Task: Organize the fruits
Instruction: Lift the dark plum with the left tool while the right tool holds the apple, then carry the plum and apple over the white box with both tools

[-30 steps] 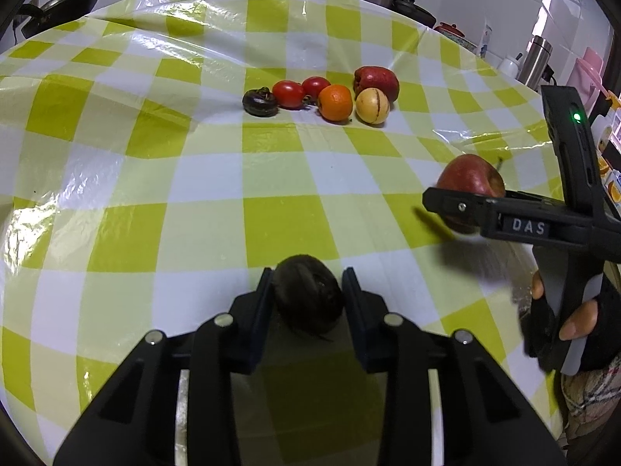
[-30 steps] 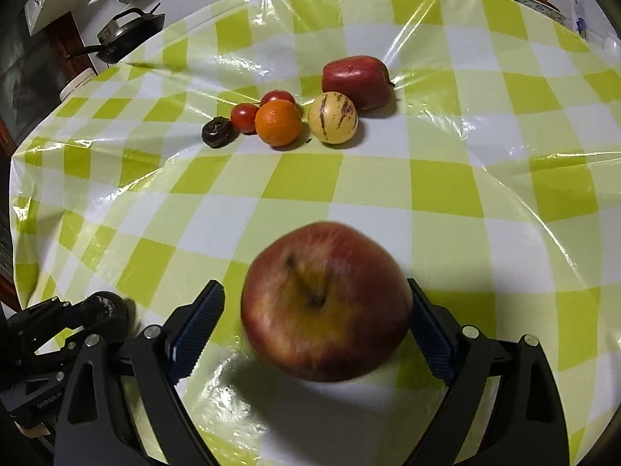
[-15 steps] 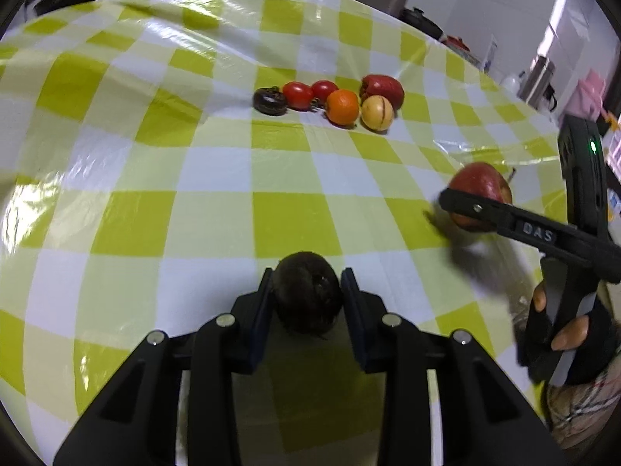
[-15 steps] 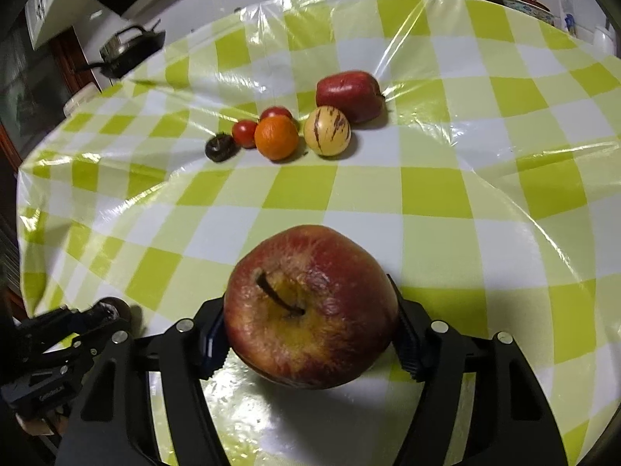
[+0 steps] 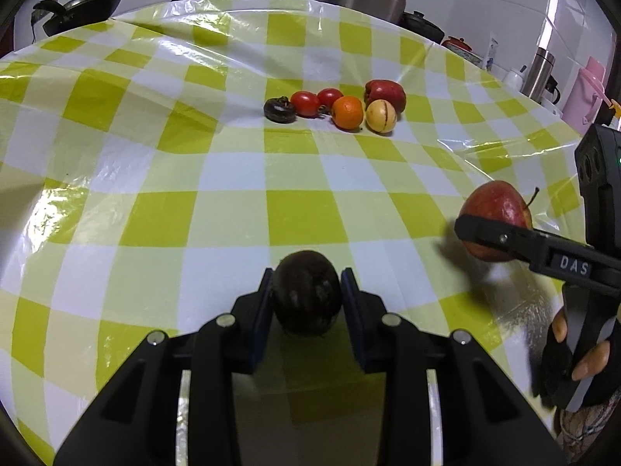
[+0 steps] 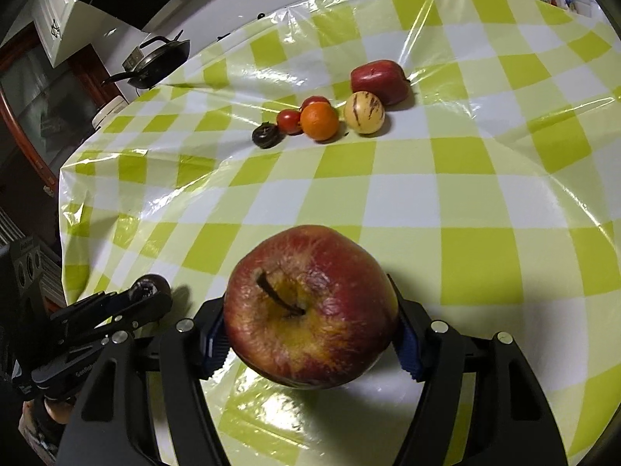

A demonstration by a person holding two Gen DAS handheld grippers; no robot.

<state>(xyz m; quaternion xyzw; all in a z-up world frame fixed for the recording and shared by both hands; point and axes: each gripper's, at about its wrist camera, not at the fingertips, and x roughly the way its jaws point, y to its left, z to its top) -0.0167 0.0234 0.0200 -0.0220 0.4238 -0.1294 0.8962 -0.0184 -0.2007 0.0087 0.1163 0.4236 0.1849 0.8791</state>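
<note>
Green-and-white checked plastic covers the counter [image 5: 194, 209], where I am midway through sorting fruit. No bowl or basket is in sight; five or six pieces sit grouped at the far side, from a red fruit [image 6: 379, 80] and a striped yellow one [image 6: 364, 112] down to an orange [image 6: 320, 120], tomatoes [image 5: 306, 103] and a small dark fruit [image 5: 279, 109]. My right claw [image 6: 310, 334] grips a large red apple [image 6: 310, 306]; my left claw [image 5: 306, 295] clamps a dark round fruit [image 5: 306, 297]. Both are held near me, well apart from the group, unplaced.
</note>
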